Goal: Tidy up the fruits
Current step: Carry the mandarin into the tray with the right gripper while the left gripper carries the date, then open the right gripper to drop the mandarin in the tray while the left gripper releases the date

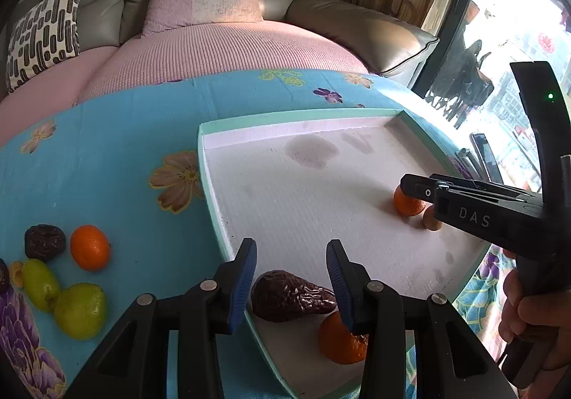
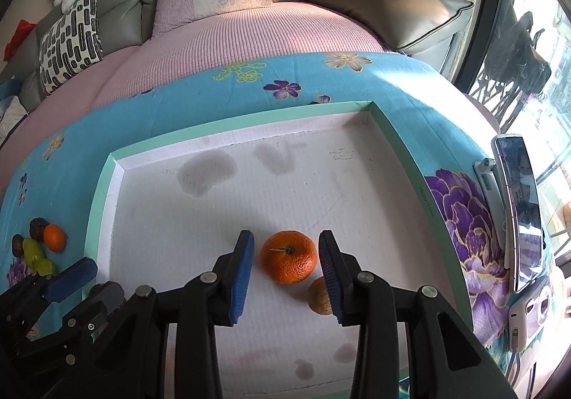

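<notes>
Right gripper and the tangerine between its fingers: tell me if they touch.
Apart. The right wrist view shows white tray floor on both sides of the tangerine, between it and each blue pad of the open right gripper.

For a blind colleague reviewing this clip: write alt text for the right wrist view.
Open blue-padded right tongs straddle, without gripping, a round orange tangerine lying in a shallow white tray with a mint-green rim, a small tan fruit beside it. The tray rests on a blue floral cloth, where more fruits wait at far left.
</notes>
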The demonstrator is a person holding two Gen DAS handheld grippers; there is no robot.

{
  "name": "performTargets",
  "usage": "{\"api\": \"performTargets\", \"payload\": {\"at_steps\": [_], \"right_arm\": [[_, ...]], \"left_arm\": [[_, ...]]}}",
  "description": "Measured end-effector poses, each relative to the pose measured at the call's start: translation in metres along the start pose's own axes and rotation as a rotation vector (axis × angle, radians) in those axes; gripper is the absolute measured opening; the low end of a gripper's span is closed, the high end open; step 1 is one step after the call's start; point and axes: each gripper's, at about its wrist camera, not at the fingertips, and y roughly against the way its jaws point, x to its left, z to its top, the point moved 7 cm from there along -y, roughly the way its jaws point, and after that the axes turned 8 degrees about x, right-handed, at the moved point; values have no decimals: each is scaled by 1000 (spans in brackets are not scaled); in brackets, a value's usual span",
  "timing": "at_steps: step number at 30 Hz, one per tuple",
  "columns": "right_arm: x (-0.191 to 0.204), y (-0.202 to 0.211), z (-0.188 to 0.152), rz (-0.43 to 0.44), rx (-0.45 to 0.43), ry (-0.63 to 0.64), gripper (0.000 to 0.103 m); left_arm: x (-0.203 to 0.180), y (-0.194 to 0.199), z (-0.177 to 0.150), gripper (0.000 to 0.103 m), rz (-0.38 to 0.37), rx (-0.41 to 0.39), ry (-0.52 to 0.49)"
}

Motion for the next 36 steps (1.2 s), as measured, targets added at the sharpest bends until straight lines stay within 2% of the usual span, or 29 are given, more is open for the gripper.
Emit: {"api": "performTargets", "payload": {"at_steps": [7,12,15,23,29,36], "right_arm": [[5,4,-1,-3,-9,22,39],[17,7,-2,6,-14,50,39],[29,10,-2,17,-25,84,39],[67,17,-5,44,-43,181,39],[89,21,-8,45,-57,255,39],[103,21,-12,36,-58,300,39]], "left_arm": [[16,16,5,45,51,-22,38],[56,26,3,45,87,-15,192],[81,40,1,45,159,-32,248],[153,76,-19,45,292,-51,419],[183,91,-34,45,314,-49,485],[191,95,-46,47,326,-38,495]]}}
